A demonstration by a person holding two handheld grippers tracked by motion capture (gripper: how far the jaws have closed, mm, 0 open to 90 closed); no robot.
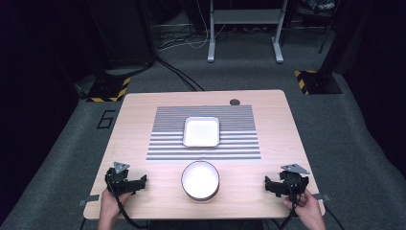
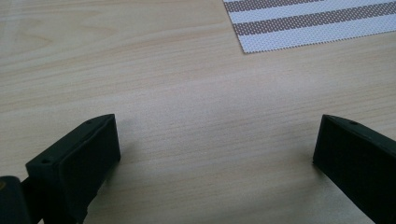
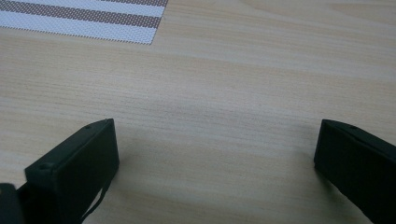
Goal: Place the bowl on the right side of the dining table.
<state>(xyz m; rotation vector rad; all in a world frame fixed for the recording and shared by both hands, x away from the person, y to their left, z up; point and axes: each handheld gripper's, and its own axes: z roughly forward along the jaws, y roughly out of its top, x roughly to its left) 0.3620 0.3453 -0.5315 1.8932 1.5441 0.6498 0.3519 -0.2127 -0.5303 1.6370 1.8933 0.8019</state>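
White and round, the bowl (image 1: pixel 200 179) sits at the near edge of the wooden table (image 1: pixel 268 108), just short of the striped mat (image 1: pixel 239 134) where a square white dish (image 1: pixel 201 132) rests. Left gripper (image 1: pixel 136 183) and right gripper (image 1: pixel 272 186) flank it, well apart from it, both with jaws spread wide and empty. That bowl looks rigid, smooth and likely breakable, so I'd say pinch its rim.

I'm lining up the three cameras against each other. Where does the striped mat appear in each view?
High view: striped mat at table centre, under the square white tray.
Left gripper view: its corner, top right.
Right gripper view: its corner, top left.
Shared landmark: the wooden table.
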